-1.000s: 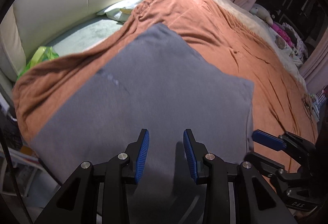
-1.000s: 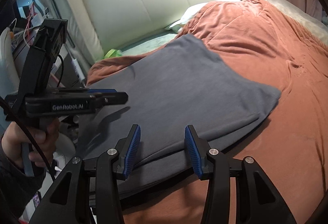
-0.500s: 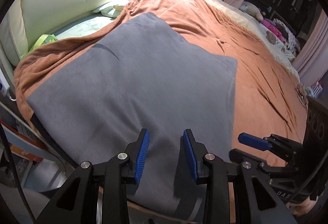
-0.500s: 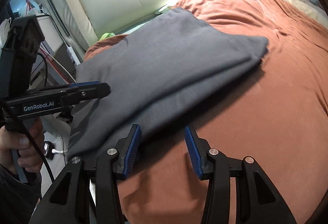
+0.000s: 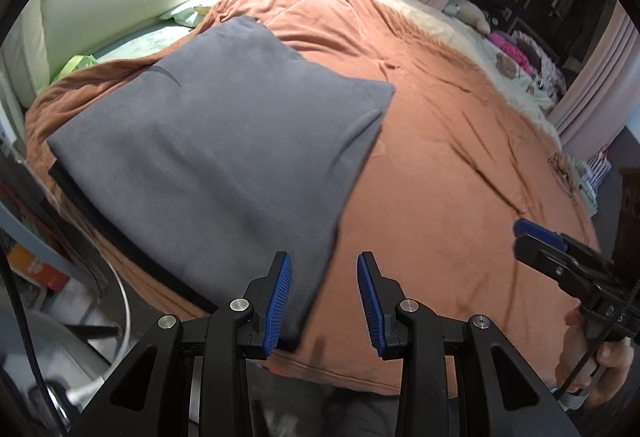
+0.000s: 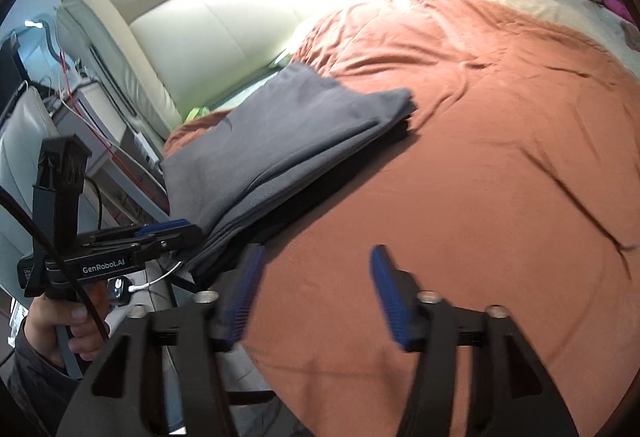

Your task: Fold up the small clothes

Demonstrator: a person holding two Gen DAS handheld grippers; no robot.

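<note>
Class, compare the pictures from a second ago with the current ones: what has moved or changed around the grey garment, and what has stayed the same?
Both grippers have pulled back from the folded grey garment: the left gripper now sits at its near corner, and the right gripper hangs over bare orange blanket, jaws spread wider. Nothing was grasped or let go. The garment stays folded in place.

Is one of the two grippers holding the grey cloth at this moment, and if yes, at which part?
No, nothing is held. The left gripper and the right gripper are both open with empty jaws, and the folded grey cloth lies free on the orange blanket.
</note>
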